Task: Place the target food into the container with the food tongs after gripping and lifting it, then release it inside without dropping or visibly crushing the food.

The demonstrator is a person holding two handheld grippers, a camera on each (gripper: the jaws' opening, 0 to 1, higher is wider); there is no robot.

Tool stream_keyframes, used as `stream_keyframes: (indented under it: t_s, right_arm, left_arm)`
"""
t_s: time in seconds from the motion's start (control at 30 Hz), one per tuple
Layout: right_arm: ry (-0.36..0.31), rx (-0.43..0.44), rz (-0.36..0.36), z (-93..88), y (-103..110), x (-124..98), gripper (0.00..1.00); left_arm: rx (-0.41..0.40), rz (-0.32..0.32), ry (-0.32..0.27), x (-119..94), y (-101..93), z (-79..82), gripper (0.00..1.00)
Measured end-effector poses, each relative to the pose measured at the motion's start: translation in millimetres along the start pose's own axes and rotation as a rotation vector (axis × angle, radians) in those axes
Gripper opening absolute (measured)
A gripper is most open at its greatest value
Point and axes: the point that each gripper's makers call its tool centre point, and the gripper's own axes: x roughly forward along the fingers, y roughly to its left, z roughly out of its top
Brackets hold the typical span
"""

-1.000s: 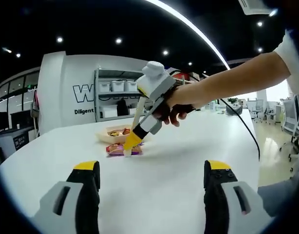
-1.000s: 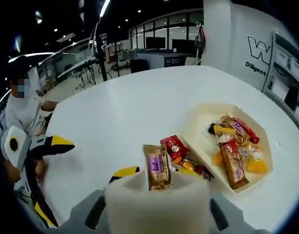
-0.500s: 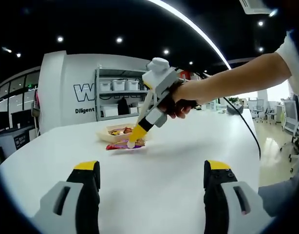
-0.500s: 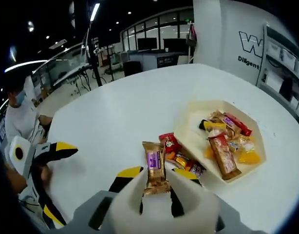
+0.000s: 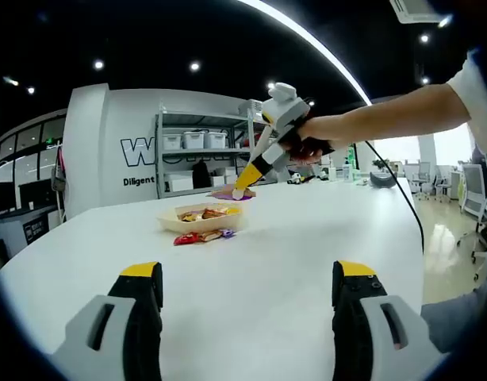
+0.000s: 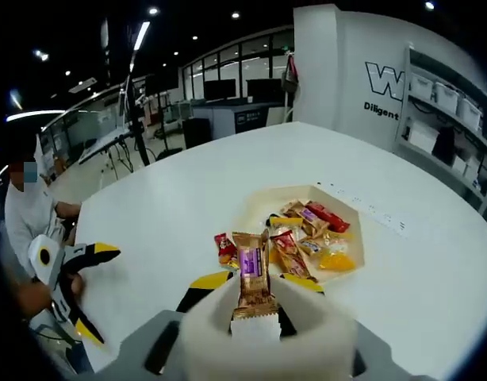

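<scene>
My right gripper (image 6: 254, 308) is shut on a brown snack bar with a purple label (image 6: 251, 274), held up in the air on the near side of the cream container (image 6: 260, 211). The container sits on the white table and holds several wrapped snacks. In the left gripper view the right gripper (image 5: 242, 190), held by a hand, hangs high above and behind the container (image 5: 197, 225) with the bar at its tip. My left gripper (image 5: 247, 271) is open, low over the near table, nothing between its jaws. It also appears at the left (image 6: 69, 266).
Two or three loose wrapped snacks (image 6: 224, 248) lie on the table beside the container, also seen from the left gripper (image 5: 200, 236). A person (image 6: 25, 214) sits at the table's far left. Shelves with white bins (image 5: 192, 151) stand behind. A black cable (image 5: 402, 206) trails over the table.
My right gripper has risen from the table with the snack bar in it and swung up over the container. The left gripper has stayed put.
</scene>
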Motion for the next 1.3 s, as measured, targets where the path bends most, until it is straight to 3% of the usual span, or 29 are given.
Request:
stream_keyframes:
  t_s: [0.33,0.9,1.3]
  right_arm:
    - [-0.024,0.042,-0.042,6.8,-25.0,10.7,0.15]
    - [0.033,0.024,0.072,4.6,2.4,65.3,0.16]
    - [0.031,0.042,0.029,-3.5,-14.7,75.2,0.17]
  left_arm:
    - [0.004,-0.001,0.000,-0.2,-1.7,0.2,0.87]
    - [0.006,-0.003,0.001,0.5,0.5,-0.7,0.87]
    - [0.007,-0.003,0.003,1.1,3.1,-2.3,0.87]
